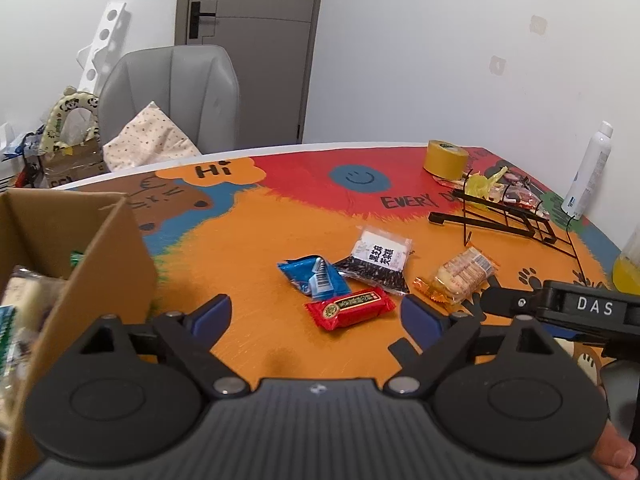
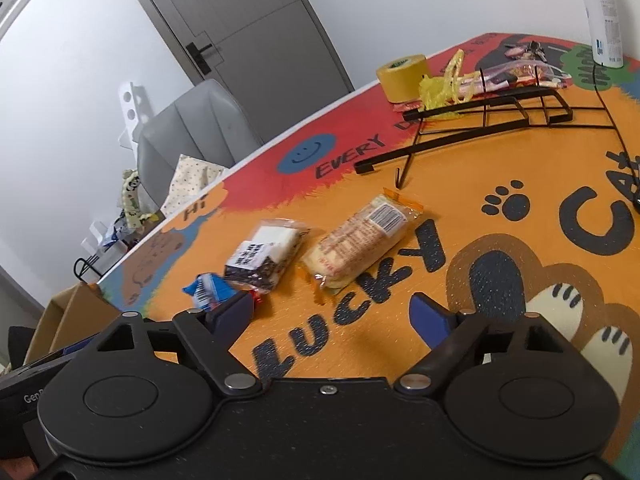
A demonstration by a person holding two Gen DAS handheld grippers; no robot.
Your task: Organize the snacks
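Left wrist view: left gripper (image 1: 316, 314) spread wide, holding nothing, hovering above the desk (image 1: 256, 240) just short of the red pack (image 1: 350, 308). Blue pack (image 1: 314, 280) touches the red one and its edge lies against the dark seed bag (image 1: 378, 264); cracker pack (image 1: 460, 276) sits slightly apart to the right. Box (image 1: 80, 272) is at the left edge with snacks already inside. Risk here: a grab on the red pack could catch the blue wrapper too, dragging or dropping it short of the box; flat foil may also slide away from the fingers instead of lifting. Right gripper body pokes in at the right side, near the cracker pack, so both tools heading for the same cluster could bump. Right wrist view: right gripper (image 2: 334, 308) also spread and empty, low over the desk. Cracker pack (image 2: 360, 240) lies just ahead, seed bag (image 2: 262, 256) beside it, blue pack (image 2: 208, 290) near the left finger, red pack mostly hidden behind that finger. Wire rack (image 2: 480, 120) and tape roll (image 2: 402, 76) stand well behind; a long reach could snag the rack. Crackers likely crush if squeezed hard.
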